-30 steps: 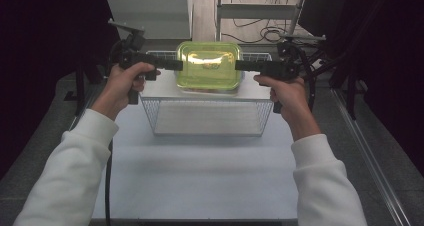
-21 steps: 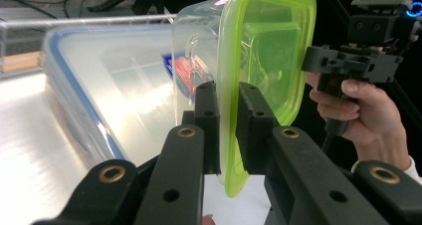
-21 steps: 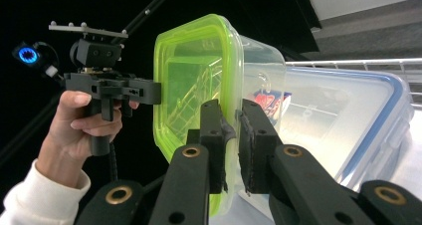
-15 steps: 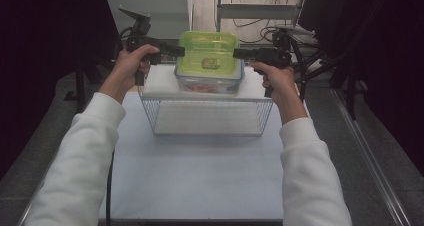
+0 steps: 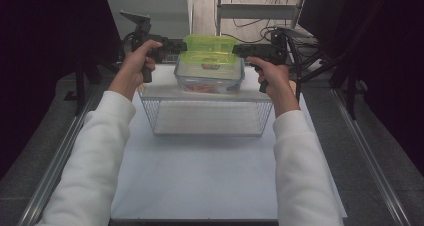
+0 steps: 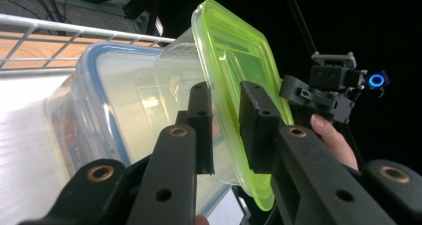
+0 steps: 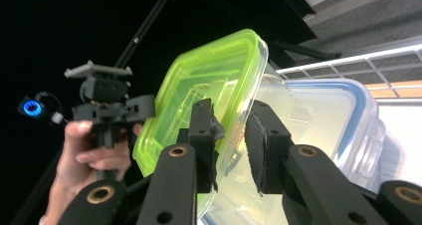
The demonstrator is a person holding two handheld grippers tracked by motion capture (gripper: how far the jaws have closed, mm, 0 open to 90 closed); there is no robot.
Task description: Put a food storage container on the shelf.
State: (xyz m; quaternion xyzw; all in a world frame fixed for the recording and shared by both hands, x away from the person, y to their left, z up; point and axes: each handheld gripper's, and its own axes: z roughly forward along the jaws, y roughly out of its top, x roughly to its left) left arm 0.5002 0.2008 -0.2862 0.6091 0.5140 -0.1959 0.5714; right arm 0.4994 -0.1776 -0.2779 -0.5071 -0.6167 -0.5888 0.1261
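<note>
The high view showed the green-lidded container (image 5: 210,58) sitting on a blue-lidded container (image 5: 210,81), which stood on a white box behind the wire basket (image 5: 207,117) on the white counter (image 5: 200,176). The left claw (image 5: 181,46) and right claw (image 5: 239,50) met the green lid's rim from either side.

The left gripper view added that the left claw (image 6: 226,125) straddled the lid's edge, its jaws having just been opening, with a slight gap at the pads. In the right gripper view the right claw (image 7: 231,143) likewise straddled the rim, jaws just loosened around it, pads barely clear.

Dark surroundings ringed the counter; cables lay beyond it. White sleeves entered from below.
</note>
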